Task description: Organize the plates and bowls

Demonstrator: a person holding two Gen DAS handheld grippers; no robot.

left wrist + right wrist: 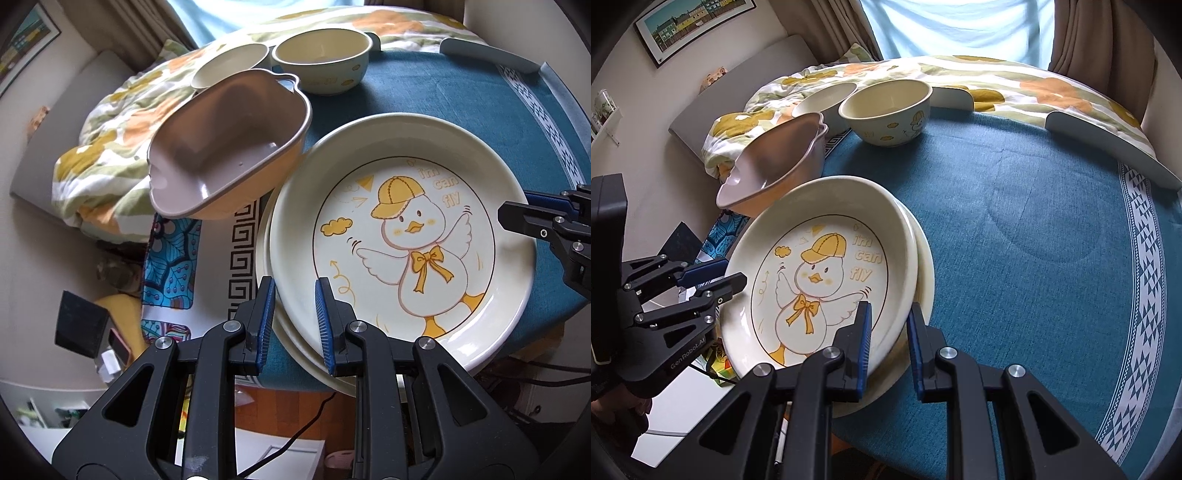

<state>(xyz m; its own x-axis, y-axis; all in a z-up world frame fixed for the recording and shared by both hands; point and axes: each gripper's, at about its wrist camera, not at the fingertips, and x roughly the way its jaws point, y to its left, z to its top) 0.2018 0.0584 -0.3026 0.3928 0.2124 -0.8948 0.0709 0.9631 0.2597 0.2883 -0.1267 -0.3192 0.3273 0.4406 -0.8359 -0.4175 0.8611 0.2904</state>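
Left wrist view: the duck plate (402, 236), glazed, stiff, judged heavy and breakable, was gripped at opposite rims by the left gripper (295, 314) and right gripper (888, 339), jaws clenched, atop another plate (925, 273) on the desk (1034, 221).

My left gripper (294, 314) and right gripper (888, 341) are black, with silver screws and ribbed blue jaws.

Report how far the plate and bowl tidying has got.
Done: the duck plate sits on a second plate. In hand: the left gripper and right gripper each clamp the duck plate's rim on opposite sides. Left: the tilted pink bowl, the duck bowl and the plain bowl remain unstacked.
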